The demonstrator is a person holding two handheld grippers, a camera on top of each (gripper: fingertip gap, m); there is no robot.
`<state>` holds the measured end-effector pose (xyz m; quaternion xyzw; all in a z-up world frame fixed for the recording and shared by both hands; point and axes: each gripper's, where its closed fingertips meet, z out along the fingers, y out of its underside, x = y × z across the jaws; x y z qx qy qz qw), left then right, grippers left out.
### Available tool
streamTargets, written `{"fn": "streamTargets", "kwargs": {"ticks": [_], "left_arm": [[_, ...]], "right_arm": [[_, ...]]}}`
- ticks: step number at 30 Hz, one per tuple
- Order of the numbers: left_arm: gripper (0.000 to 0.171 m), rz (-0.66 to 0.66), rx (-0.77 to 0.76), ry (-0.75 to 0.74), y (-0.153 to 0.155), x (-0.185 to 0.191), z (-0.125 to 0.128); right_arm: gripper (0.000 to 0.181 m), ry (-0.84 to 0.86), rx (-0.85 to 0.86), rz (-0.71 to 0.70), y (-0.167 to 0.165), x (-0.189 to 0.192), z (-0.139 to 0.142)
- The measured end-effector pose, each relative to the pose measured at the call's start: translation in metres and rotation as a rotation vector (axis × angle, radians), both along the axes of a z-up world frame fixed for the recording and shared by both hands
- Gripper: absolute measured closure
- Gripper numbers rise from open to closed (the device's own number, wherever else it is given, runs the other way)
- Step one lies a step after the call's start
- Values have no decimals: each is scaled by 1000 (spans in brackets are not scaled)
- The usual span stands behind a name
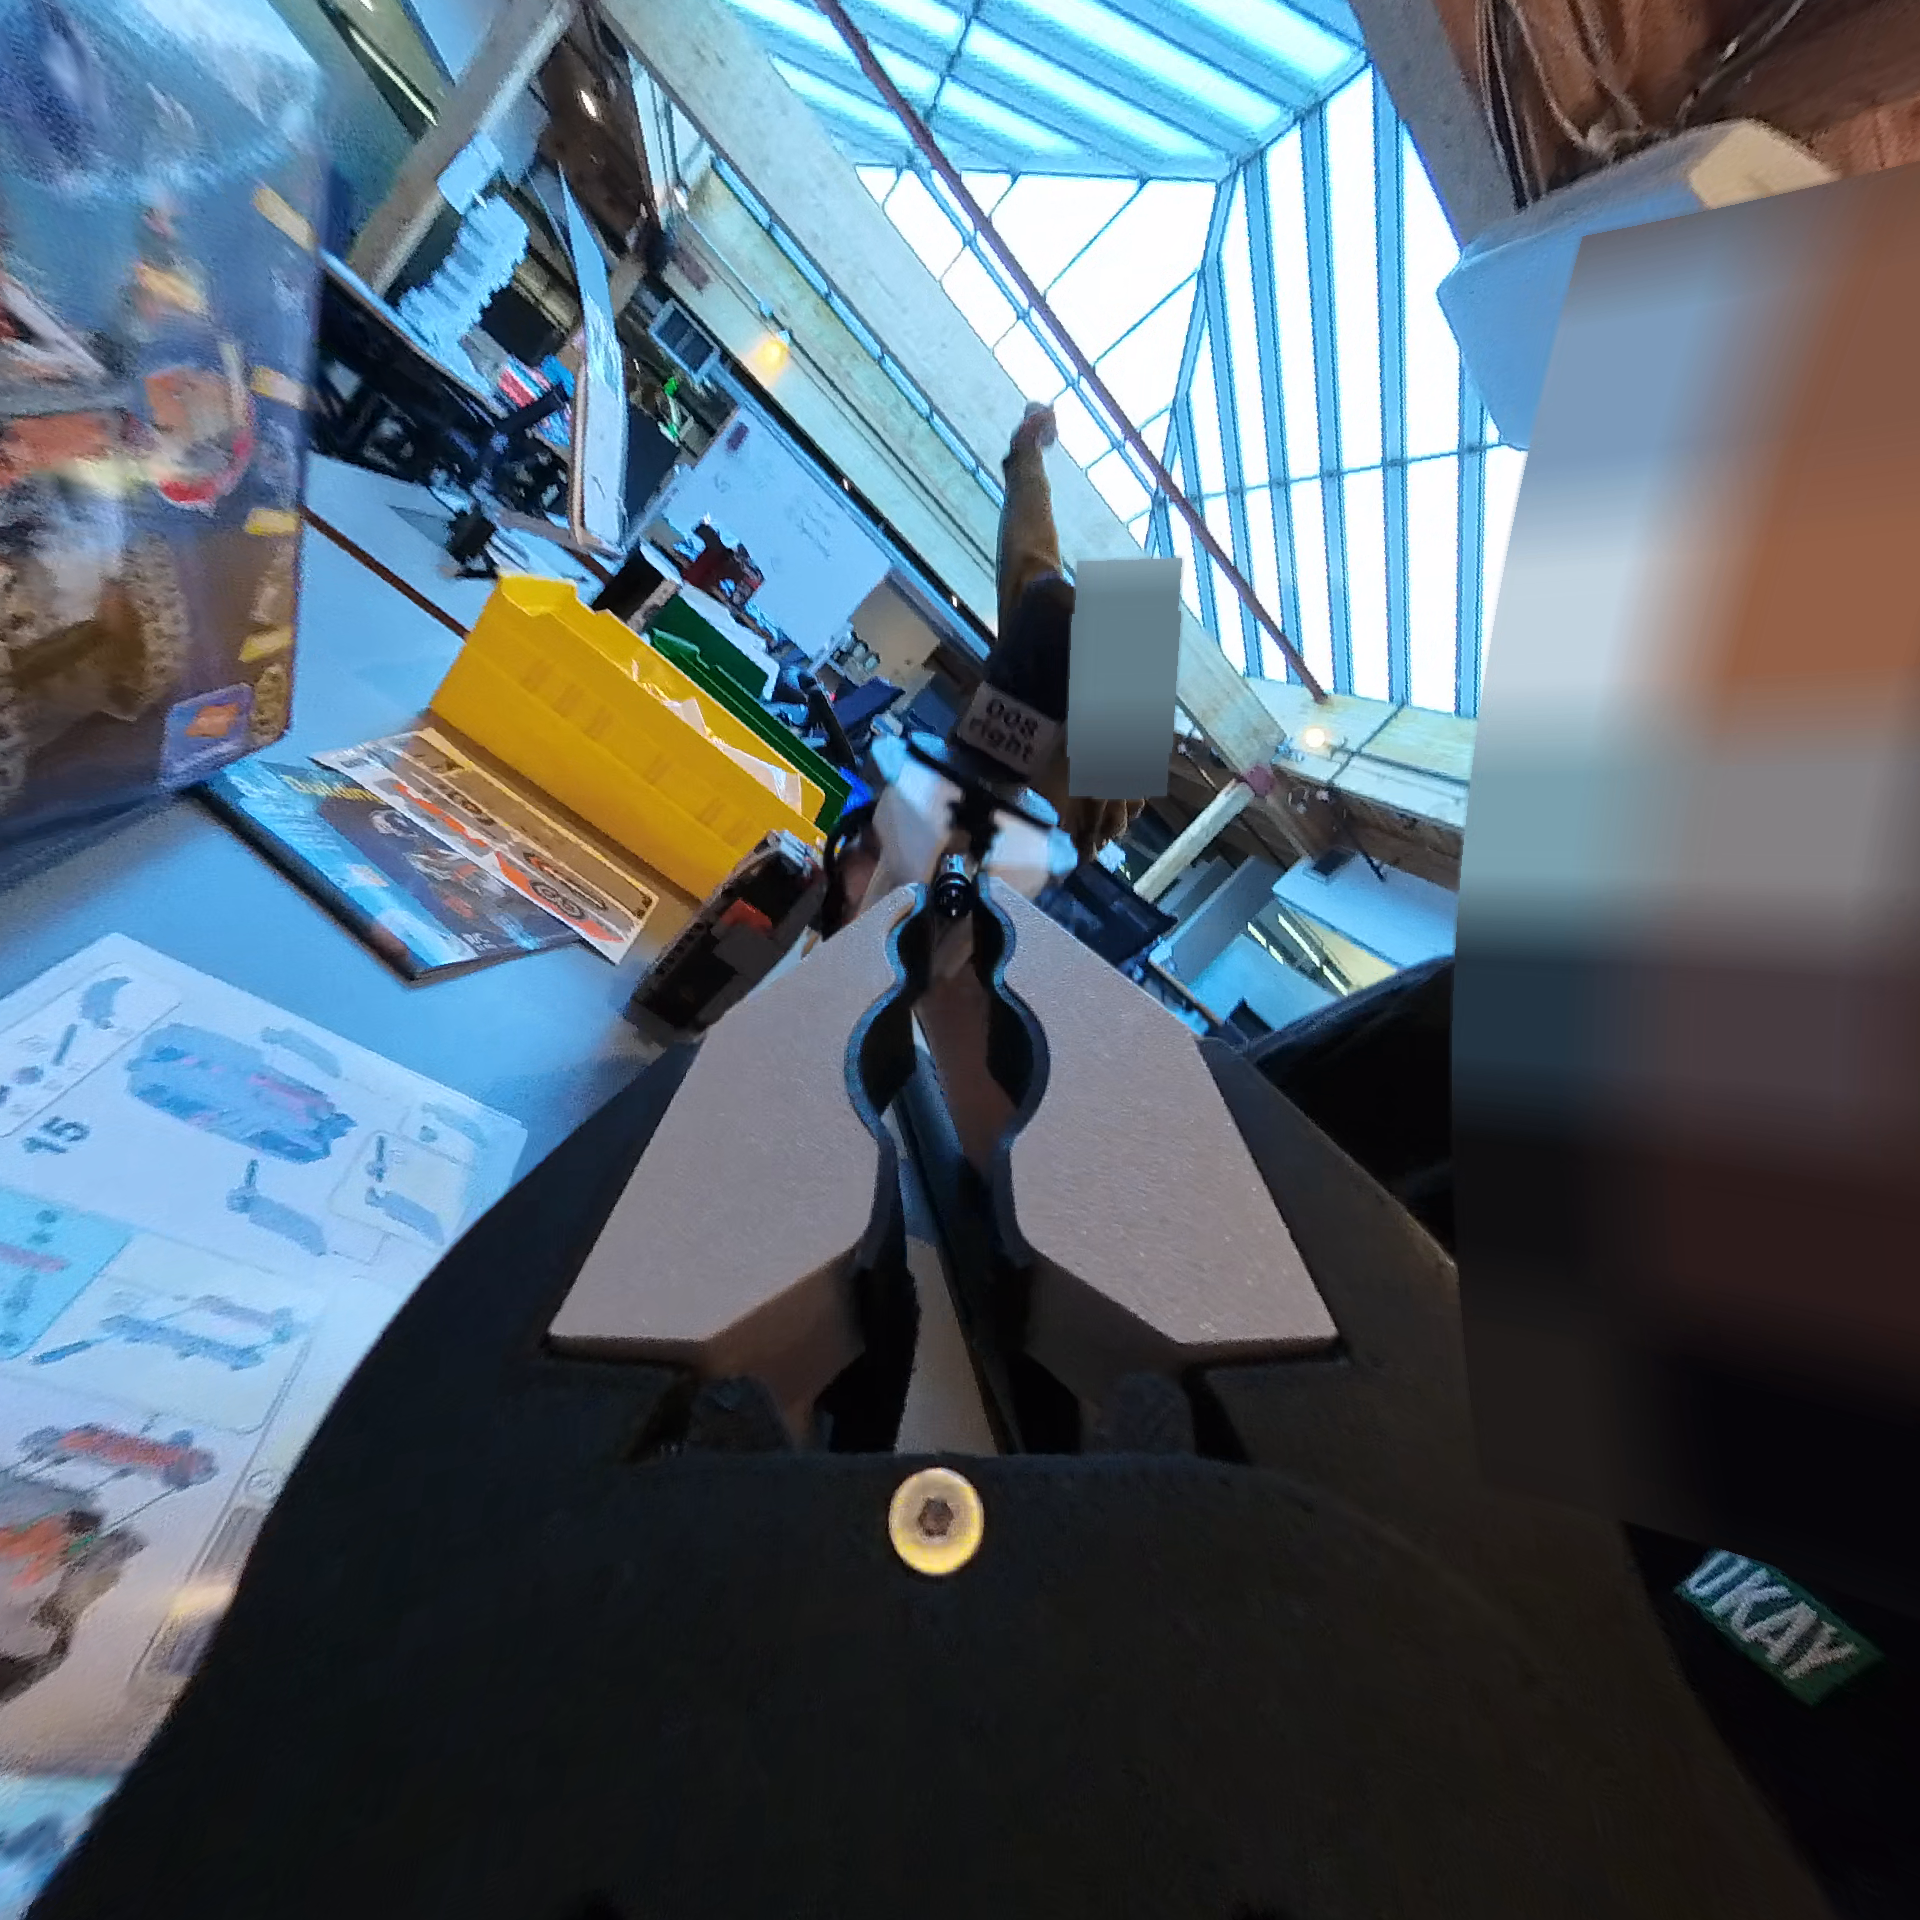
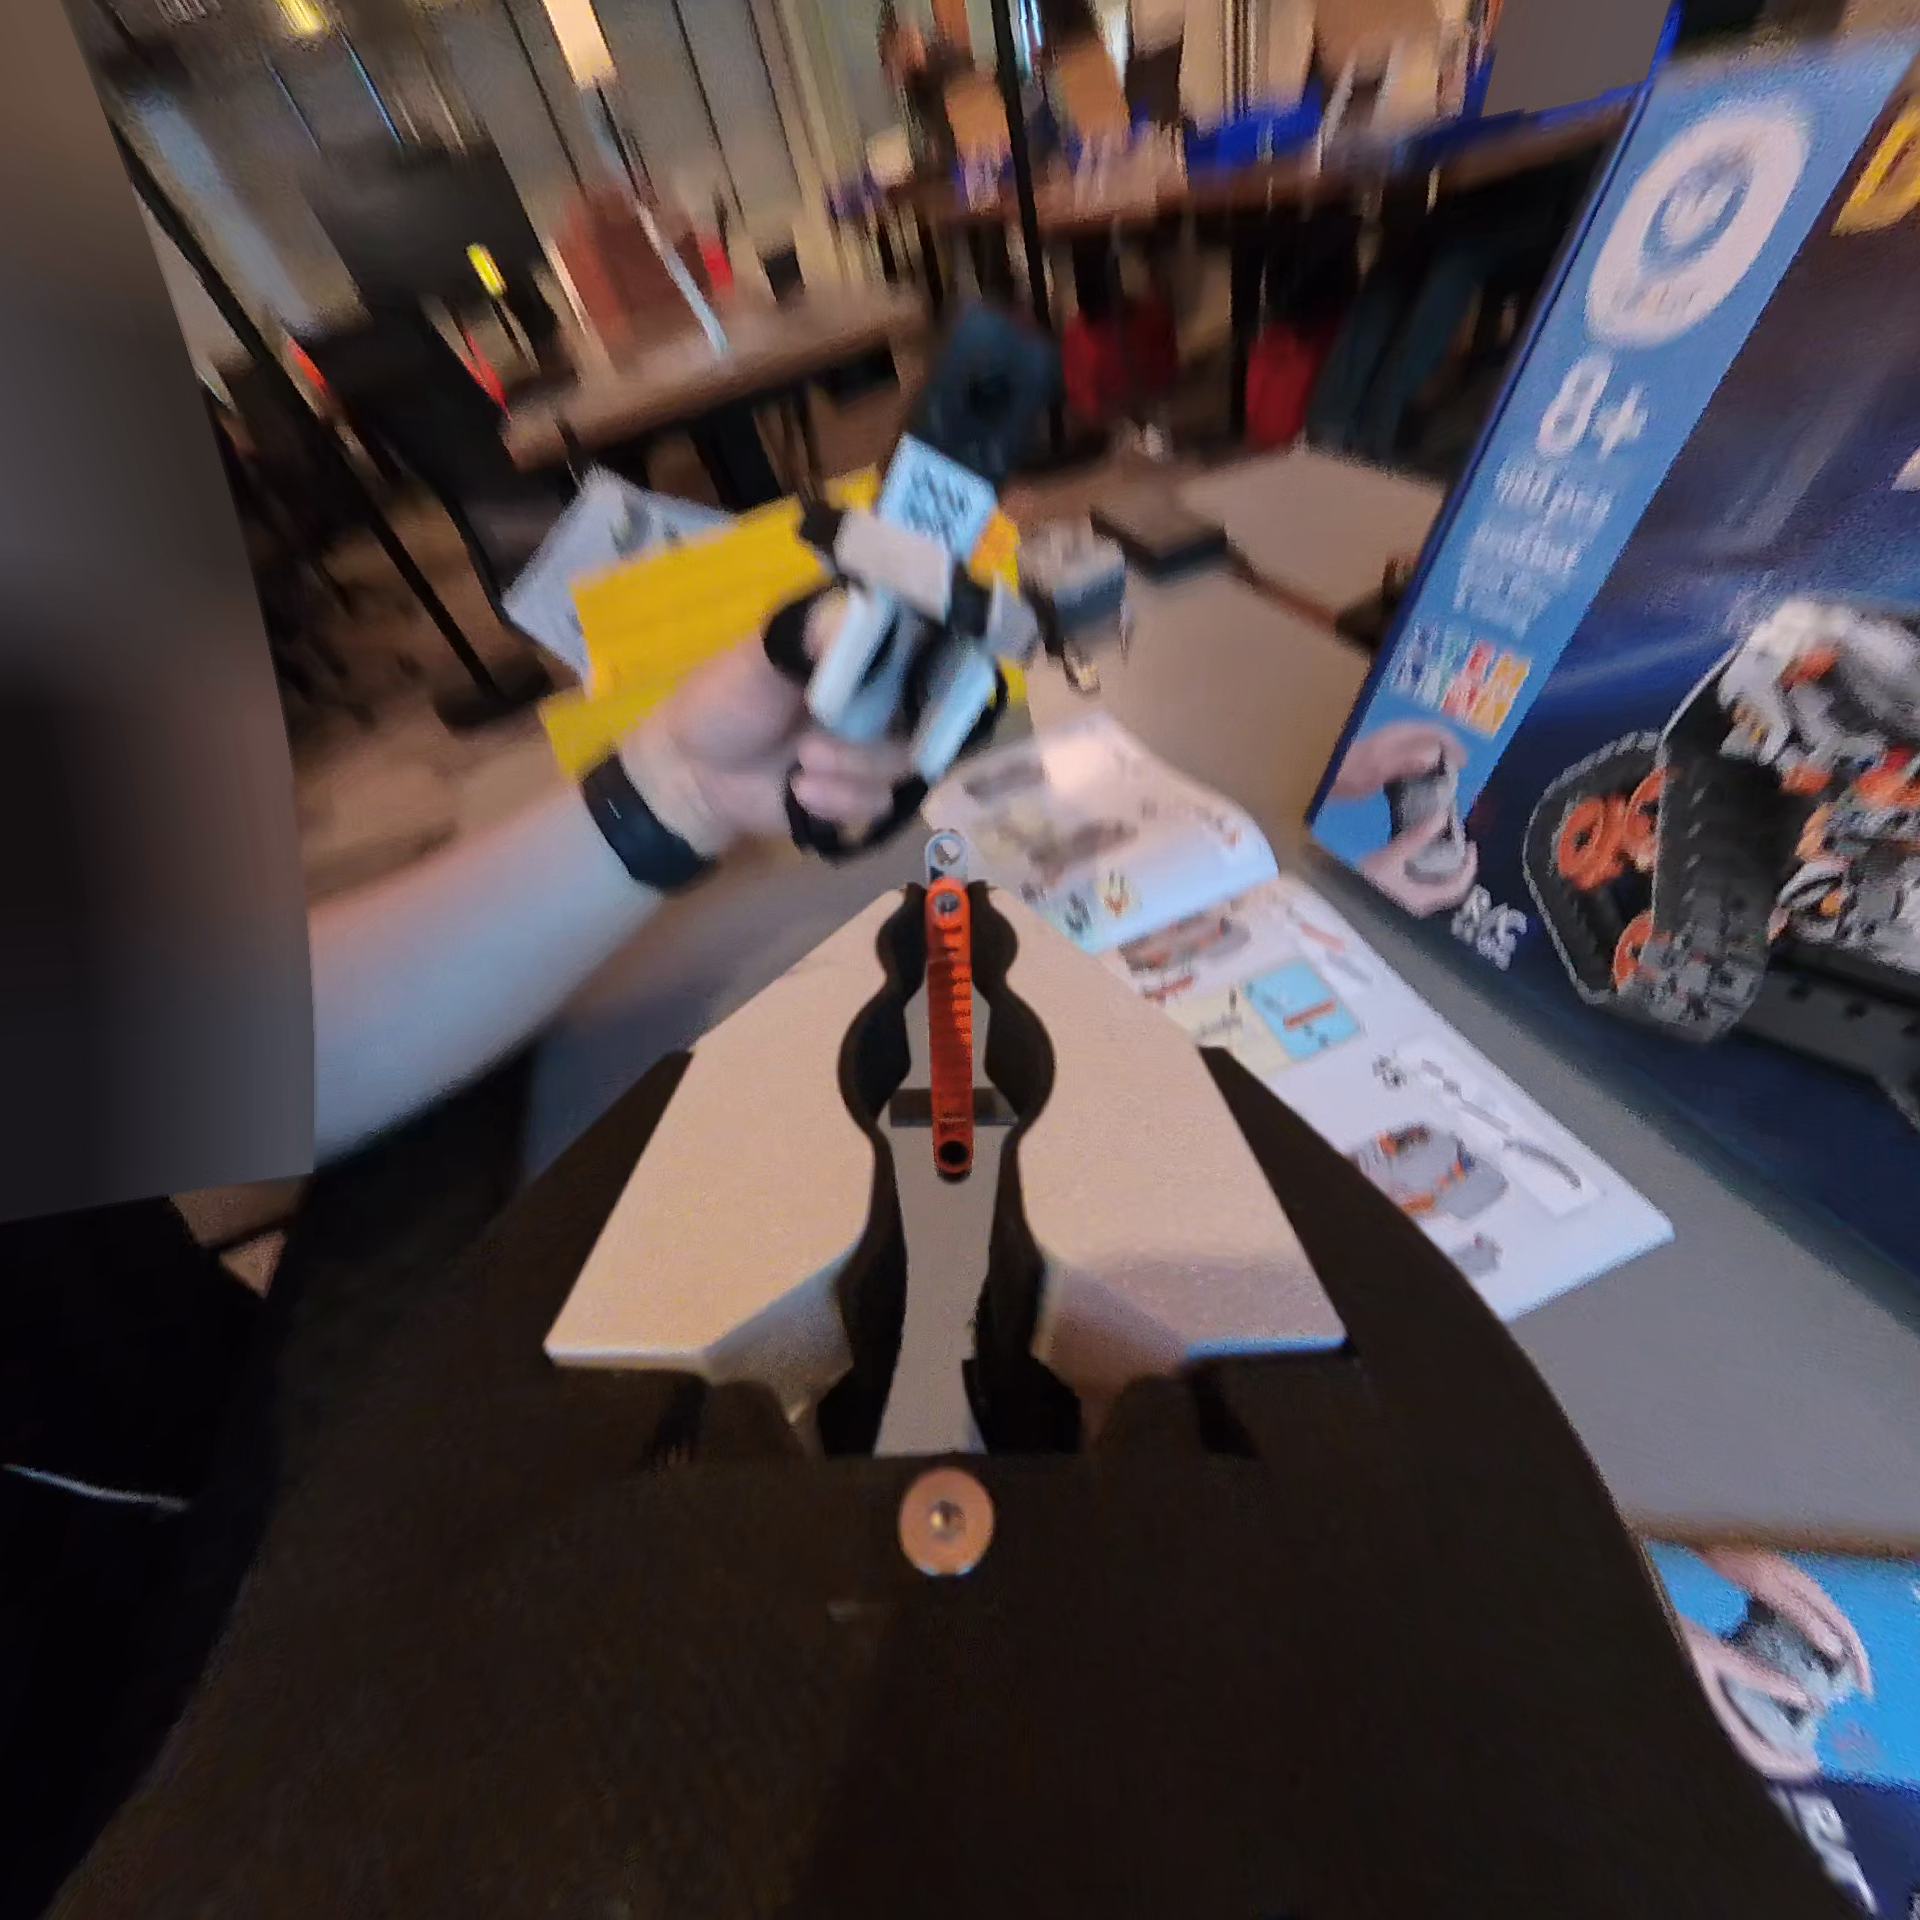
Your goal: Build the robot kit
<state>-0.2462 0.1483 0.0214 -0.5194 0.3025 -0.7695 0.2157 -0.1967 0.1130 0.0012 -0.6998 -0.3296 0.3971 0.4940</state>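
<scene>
Your left tool [image 1: 951,914] is clenched on a small black pin [image 1: 951,891], which sits right at the tips. Your right tool [image 2: 948,904] is also clenched. It grasps an orange beam [image 2: 950,1029] that lies lengthwise between the jaws, with a small grey piece [image 2: 947,850] at its far end.

The two held pieces are near each other in the air above the desk [image 1: 208,894], but they are apart and not joined. A partly assembled black model [image 1: 727,945] rests on the desk beside the yellow bin [image 1: 623,717]. I judge that it is far from complete. The instruction booklet [image 1: 208,1195] lies open on the desk.

The left wrist view alone shows the black model, a green bin [image 1: 748,665] behind the yellow one, and a sheet of stickers [image 1: 488,842] on a second booklet. It also shows your right tool from the front, but not the orange beam clearly.

The right wrist view alone shows the beam along its whole length. It also shows your left hand [image 2: 748,748], with a dark wristband, around the left tool's handle, and the printed side of the toy box [image 2: 1662,520]. This view is blurred, so I cannot see the black pin there.
</scene>
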Motion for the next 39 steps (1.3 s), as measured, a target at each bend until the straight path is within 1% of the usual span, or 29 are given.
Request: {"fn": "streamTargets", "kwargs": {"ticks": [2, 4, 10, 12, 17, 21, 26, 30, 39], "left_arm": [[169, -32, 32, 13, -12, 13, 1], [169, -38, 73, -7, -21, 23, 8], [169, -22, 135, -72, -41, 42, 30], [169, -22, 158, -64, -45, 46, 31], [169, -1, 176, -38, -46, 53, 27], [169, -11, 175, -2, -46, 59, 18], [169, -37, 133, -13, -46, 62, 16], [169, -28, 124, -23, -45, 64, 17], [169, -36, 140, -14, -47, 65, 15]], "right_arm": [[176, 129, 39, 2, -3, 10, 24], [176, 207, 36, 34, -8, 16, 35], [176, 329, -8, 106, -16, 24, 42], [176, 354, -22, 113, -15, 24, 42], [176, 348, -26, 107, -13, 20, 40], [176, 354, -26, 104, -13, 19, 40], [176, 352, -29, 104, -12, 19, 39], [176, 360, -28, 99, -11, 21, 39], [177, 344, -14, 80, -8, 23, 38]]}}
